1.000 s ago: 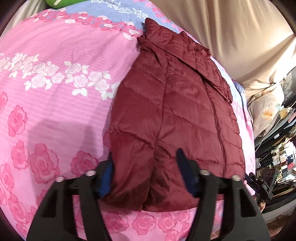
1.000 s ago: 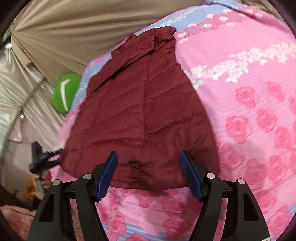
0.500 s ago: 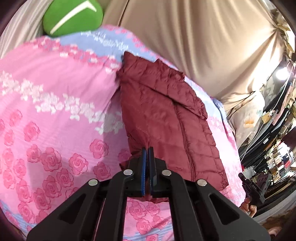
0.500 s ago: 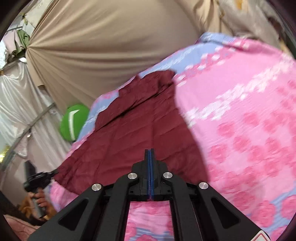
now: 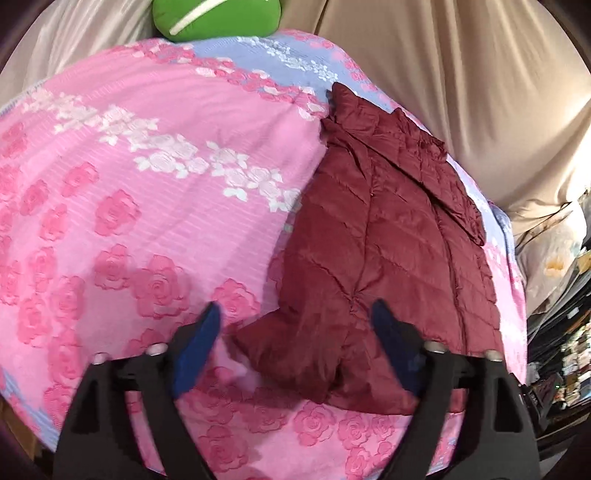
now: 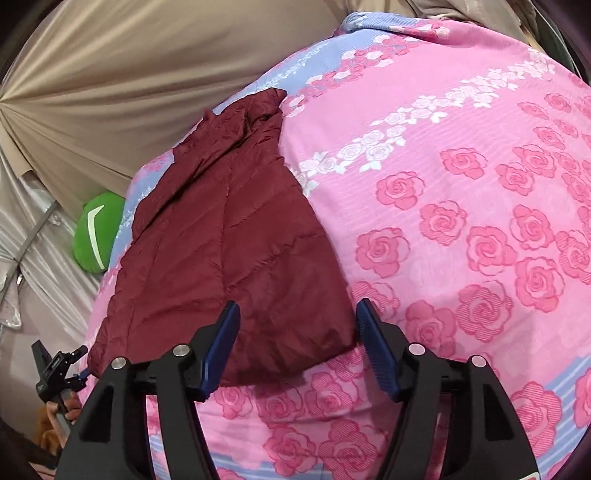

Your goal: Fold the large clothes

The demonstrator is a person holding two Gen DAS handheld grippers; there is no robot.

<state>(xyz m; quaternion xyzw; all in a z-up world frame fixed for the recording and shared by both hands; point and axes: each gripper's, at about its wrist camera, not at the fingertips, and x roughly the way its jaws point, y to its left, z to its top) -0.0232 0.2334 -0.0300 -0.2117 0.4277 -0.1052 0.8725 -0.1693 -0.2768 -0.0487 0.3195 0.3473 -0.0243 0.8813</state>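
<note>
In the left wrist view, a pink bedspread (image 5: 155,229) printed with roses fills the left and centre of the frame, with a band of white flowers crossing its upper left; a green cushion (image 5: 216,16) sits at the top edge, against beige drapes (image 5: 461,74) that run across the upper right; a maroon quilted jacket (image 5: 376,258) lies flat on the bed in the centre right, its collar toward the top of the frame and its hem toward the bottom; the left claw (image 5: 295,332) stands at the bottom centre, its jaws opening, the blue pads spread to either side of the jacket's near hem corner without pressing on it; cluttered shelves show at the far right edge.

In the right wrist view, the left claw (image 6: 61,373) appears small at the lower left, carried by a hand (image 6: 70,404); the cushion (image 6: 98,232) sits at the left edge beside the bed; the jacket (image 6: 221,251) runs from the upper centre down to the lower centre; the right claw (image 6: 297,334) stands at the bottom centre, jaws opening and released, the hem between its pads but not pinched; the bedspread (image 6: 461,221) fills the right.
</note>
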